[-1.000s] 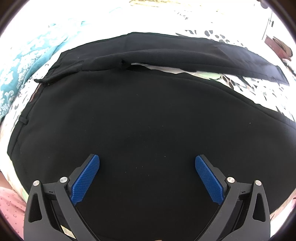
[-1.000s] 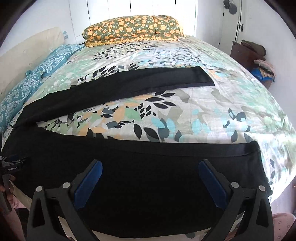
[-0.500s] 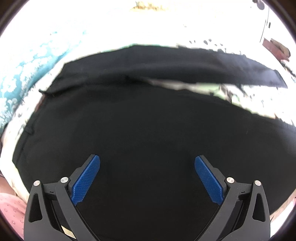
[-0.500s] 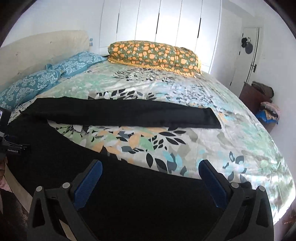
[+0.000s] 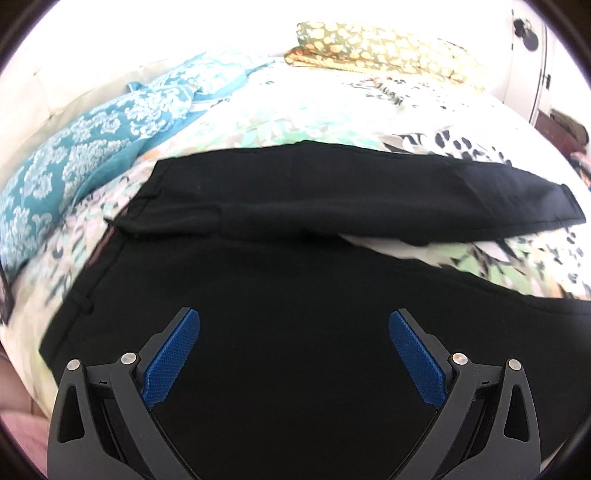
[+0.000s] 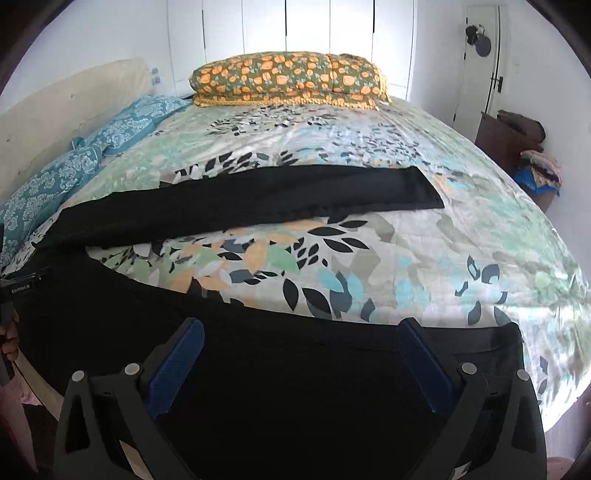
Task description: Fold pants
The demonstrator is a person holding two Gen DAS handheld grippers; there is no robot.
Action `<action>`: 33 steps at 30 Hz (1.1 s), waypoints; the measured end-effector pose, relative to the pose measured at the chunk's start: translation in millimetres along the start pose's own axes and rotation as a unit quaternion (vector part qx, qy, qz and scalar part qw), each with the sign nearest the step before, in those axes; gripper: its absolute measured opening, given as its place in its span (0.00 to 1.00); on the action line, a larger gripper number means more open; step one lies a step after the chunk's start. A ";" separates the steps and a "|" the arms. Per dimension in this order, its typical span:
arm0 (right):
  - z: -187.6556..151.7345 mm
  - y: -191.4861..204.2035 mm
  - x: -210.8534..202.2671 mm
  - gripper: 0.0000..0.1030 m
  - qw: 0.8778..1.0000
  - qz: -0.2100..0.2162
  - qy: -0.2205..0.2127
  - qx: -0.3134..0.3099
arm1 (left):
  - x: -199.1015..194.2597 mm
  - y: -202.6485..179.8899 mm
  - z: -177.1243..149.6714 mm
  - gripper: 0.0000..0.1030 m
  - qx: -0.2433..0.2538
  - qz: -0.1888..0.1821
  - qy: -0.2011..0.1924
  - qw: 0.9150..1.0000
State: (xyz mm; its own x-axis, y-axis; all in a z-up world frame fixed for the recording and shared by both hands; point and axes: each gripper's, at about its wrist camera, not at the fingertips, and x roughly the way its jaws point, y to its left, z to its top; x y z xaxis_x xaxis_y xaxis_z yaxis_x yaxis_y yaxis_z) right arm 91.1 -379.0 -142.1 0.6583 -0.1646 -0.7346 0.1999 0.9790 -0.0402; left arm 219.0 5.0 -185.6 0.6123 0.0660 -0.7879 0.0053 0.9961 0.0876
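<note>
Right wrist: pants (image 6: 258,199) legs spread (hems rightward, seemingly); both grippers wide, empty.

A bed (image 6: 424,236) covered by a leaf-patterned sheet fills the room. Behind the bed, white panelled doors (image 6: 295,26) are seen. An orange-flowered pillow (image 6: 288,79) is laid at its far edge, blue patterned pillows (image 6: 74,166) along its left, and a dark wooden cabinet (image 6: 502,136) to its right.

Bare bedspread (image 6: 369,254) between the pants (image 6: 258,387) legs lies free — pillows (image 6: 288,79) well beyond
</note>
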 end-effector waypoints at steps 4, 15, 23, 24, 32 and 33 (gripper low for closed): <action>33.0 -44.1 12.6 1.00 0.996 0.022 0.020 0.078 | 20.7 8.7 6.7 0.99 -0.001 0.026 0.001 1.000; 171.8 -232.0 152.3 0.98 0.952 0.048 0.063 0.295 | 55.2 23.0 -8.7 1.00 -0.045 0.006 0.027 0.999; 223.8 -247.5 256.1 0.99 0.949 0.016 0.115 0.292 | 58.5 24.1 -9.4 1.00 -0.047 0.006 0.016 0.999; 225.1 -243.9 266.9 0.99 0.954 0.008 0.123 0.274 | 56.6 22.5 -10.8 1.00 -0.047 0.006 0.015 0.999; 223.9 -225.3 316.6 0.70 0.963 0.008 0.197 0.182 | 54.6 20.7 -13.7 1.00 -0.048 0.006 0.011 0.999; 225.0 -224.0 312.9 0.41 0.966 0.003 0.193 0.170 | 54.5 20.2 -13.8 1.00 -0.048 0.007 0.011 0.999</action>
State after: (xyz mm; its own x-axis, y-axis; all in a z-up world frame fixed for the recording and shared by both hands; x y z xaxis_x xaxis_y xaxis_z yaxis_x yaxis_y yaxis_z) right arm 415.6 -676.8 -210.5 0.3533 -0.0367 -0.9348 0.4658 0.8735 0.1417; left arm 241.5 29.6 -235.1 0.5941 0.0804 -0.8004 -0.0797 0.9960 0.0409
